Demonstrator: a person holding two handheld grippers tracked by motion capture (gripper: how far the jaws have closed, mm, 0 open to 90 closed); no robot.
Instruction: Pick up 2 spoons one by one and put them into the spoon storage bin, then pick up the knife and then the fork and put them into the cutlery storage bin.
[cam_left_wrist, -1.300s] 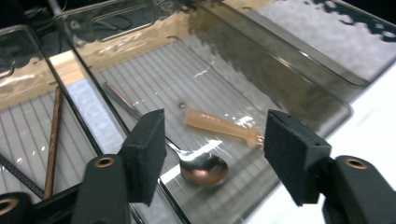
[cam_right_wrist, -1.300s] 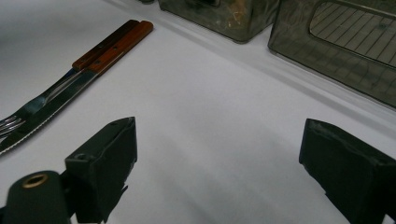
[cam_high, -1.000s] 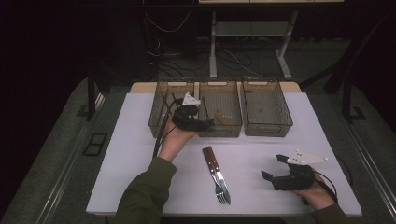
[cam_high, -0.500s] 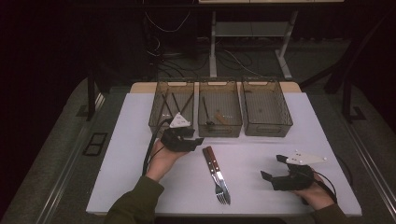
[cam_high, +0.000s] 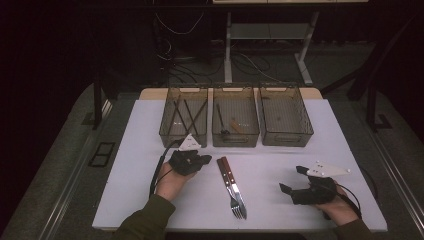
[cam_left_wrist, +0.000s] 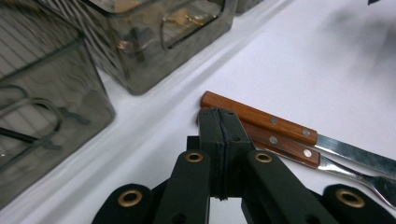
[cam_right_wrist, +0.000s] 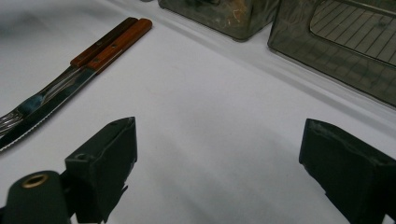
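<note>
High view: the left gripper (cam_high: 192, 161) has pulled back from the middle bin (cam_high: 235, 122) and now sits just left of the wooden handles, jaws pressed together on nothing. So one drop looks done, next pick coming. Right gripper (cam_high: 300, 181) rests right of the cutlery, jaws wide, empty. One knife (cam_high: 231, 179), one fork (cam_high: 229, 187) on the bench (cam_high: 140, 165); beyond, three bins.

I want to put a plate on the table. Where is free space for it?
Free: the white table between the knife and the right gripper, below the bins. Also the far left edge beside the left bin. Crowded: around the fork and left gripper.
</note>
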